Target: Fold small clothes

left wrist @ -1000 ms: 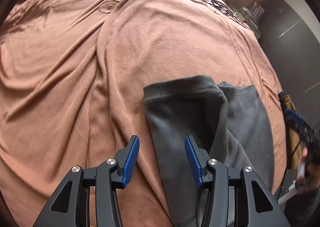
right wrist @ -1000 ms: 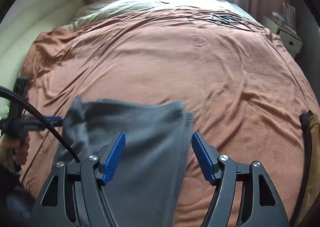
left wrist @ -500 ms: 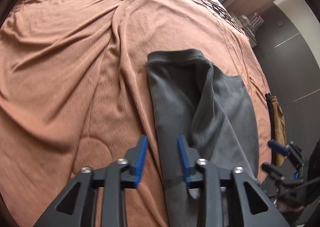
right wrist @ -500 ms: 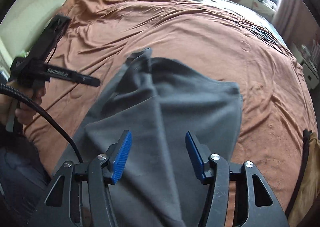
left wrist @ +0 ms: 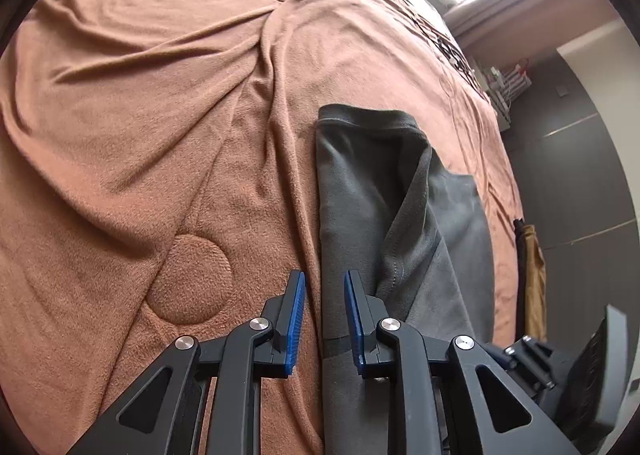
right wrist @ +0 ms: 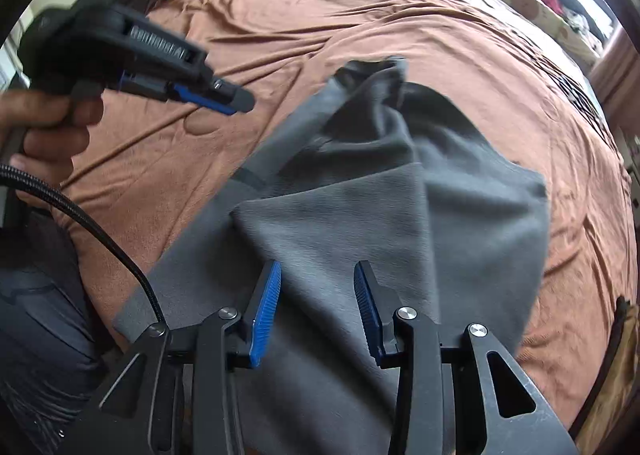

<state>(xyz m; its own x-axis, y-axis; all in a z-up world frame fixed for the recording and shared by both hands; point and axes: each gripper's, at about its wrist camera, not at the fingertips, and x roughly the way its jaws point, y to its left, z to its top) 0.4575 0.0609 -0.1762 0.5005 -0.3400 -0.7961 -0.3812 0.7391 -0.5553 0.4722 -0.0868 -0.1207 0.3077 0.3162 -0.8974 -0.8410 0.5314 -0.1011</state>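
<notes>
Blue ribbed pads on my left gripper [left wrist: 323, 311] stand apart with a narrow gap, nothing pinched between them; the garment's left edge runs under that gap. My right gripper [right wrist: 318, 305] is wider apart, also empty, poised over the middle of the cloth. From the right wrist view my left hand [right wrist: 44, 127] shows on the other tool's handle, well off to the side above the blanket.

Dark grey garment [left wrist: 384, 215] lies on the rust-brown blanket [left wrist: 140, 115] near the bed's close edge. One side panel is already laid over lengthwise, with a hemmed band [left wrist: 360, 123] at the far end and a loose ridge of fabric [right wrist: 384, 127] bunched along the fold line. The lighter grey layer [right wrist: 400, 239] sits on top, its edges not squared with the layer below.

Judgement: first lengthwise fold is roughly in place but untidy. Left to do, as I read it: flatten the ridge, align the edges, then fold end to end. Whether more clothes wait is not visible here.
</notes>
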